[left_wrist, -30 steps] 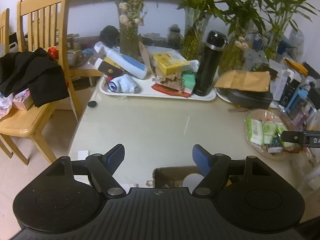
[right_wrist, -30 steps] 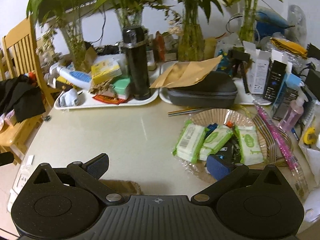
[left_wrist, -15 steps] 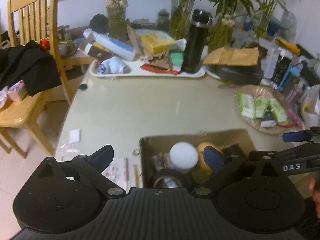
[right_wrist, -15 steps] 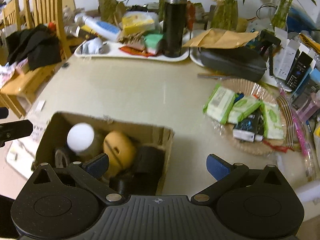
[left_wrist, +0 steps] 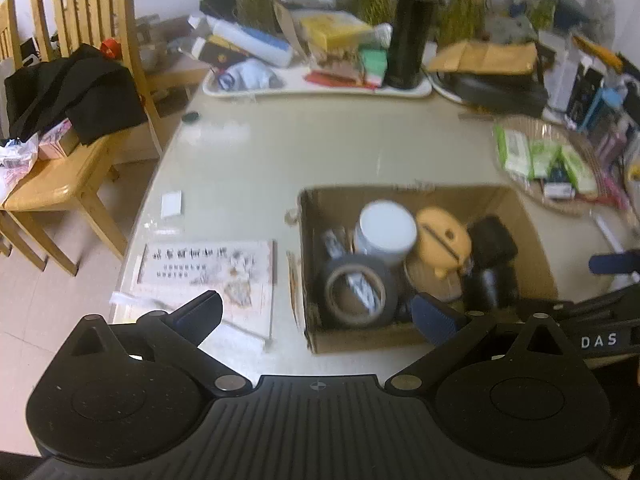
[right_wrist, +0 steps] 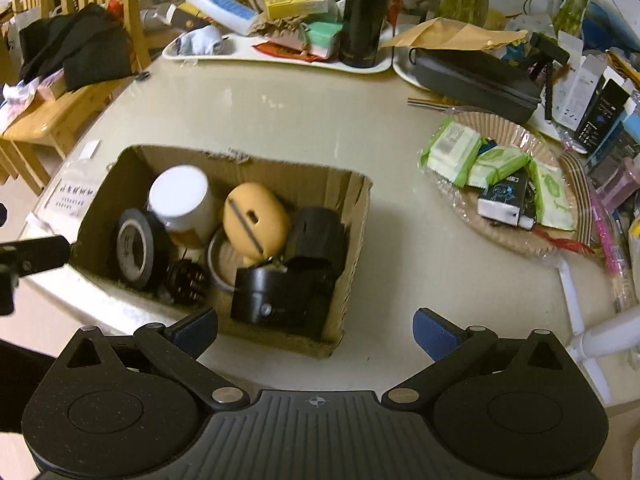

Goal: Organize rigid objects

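An open cardboard box (right_wrist: 356,216) (left_wrist: 524,216) sits at the near edge of the beige table. Inside it are a white-lidded jar (right_wrist: 178,196) (left_wrist: 386,228), a roll of black tape (right_wrist: 134,246) (left_wrist: 356,290), a tan rounded case (right_wrist: 254,220) (left_wrist: 440,240), and black objects (right_wrist: 316,236) (left_wrist: 490,244). My left gripper (left_wrist: 318,316) is open and empty above the box's near left corner. My right gripper (right_wrist: 316,332) is open and empty above the box's near right corner.
A booklet (left_wrist: 208,276) lies left of the box. A wicker plate of wipe packs (right_wrist: 516,236) is at right. White trays (right_wrist: 276,58) with a black flask (right_wrist: 366,12), a black case (right_wrist: 476,76), vases and boxes line the back. A wooden chair with black cloth (left_wrist: 72,92) stands left.
Both grippers have pulled back and risen, tilting down. The box, hidden under them a second ago, now shows fully with its contents. Both stay open.
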Demonstrator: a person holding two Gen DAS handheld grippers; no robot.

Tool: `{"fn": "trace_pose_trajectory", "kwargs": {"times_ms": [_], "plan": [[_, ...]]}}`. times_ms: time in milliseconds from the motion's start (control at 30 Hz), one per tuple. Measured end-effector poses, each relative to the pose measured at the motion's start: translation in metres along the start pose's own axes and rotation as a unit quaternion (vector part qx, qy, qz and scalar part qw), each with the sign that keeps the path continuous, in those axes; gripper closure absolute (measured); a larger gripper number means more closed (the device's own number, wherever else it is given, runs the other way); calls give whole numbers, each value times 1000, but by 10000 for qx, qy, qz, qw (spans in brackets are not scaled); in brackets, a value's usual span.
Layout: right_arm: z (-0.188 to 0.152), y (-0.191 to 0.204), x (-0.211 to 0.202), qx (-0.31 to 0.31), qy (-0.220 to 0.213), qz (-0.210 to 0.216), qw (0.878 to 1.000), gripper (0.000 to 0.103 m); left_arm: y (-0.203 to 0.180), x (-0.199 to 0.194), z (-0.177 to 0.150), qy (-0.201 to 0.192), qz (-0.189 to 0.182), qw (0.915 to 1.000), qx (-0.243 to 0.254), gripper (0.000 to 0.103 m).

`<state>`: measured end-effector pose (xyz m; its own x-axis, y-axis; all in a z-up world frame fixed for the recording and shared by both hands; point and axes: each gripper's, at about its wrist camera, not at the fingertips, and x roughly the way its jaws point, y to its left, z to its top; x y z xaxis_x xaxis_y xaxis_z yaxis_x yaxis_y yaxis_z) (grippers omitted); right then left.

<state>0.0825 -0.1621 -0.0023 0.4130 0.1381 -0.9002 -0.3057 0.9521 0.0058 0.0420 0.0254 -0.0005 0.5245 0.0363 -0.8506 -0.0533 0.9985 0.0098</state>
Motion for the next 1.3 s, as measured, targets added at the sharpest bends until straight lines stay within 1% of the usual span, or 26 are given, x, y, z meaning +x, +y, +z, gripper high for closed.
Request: {"fn": "trace_pose_trajectory", "kwargs": {"times_ms": [67,167,233,300,467,567,833,1300], "plan": [[-4,2,0,-35,50,1,10000,0,-2,1,-4,101,-57,9999,75,0],[-10,4,1,-78,155,-24,9998,0,-5,1,-10,199,-30,9997,108,0],[-13,5,1,-96,224,-35,9997,0,-8,4,-14,359,18,9992,185,0],[-17,6,4,-109,326,-72,9994,0,-10,11,-16,622,107,9976,299,0],[-23,8,15,-187,620,-141,9978,0,-10,21,-20,932,236,9947,371,0],[-24,10,19,-255,712,-165,9970,0,-10,22,-19,949,260,9945,367,0],[-23,13,20,-315,715,-141,9968,0,-14,21,-17,919,271,9942,483,0],[-21,13,18,-318,668,-131,9972,0,-14,19,-16,864,264,9947,485,0]]}}
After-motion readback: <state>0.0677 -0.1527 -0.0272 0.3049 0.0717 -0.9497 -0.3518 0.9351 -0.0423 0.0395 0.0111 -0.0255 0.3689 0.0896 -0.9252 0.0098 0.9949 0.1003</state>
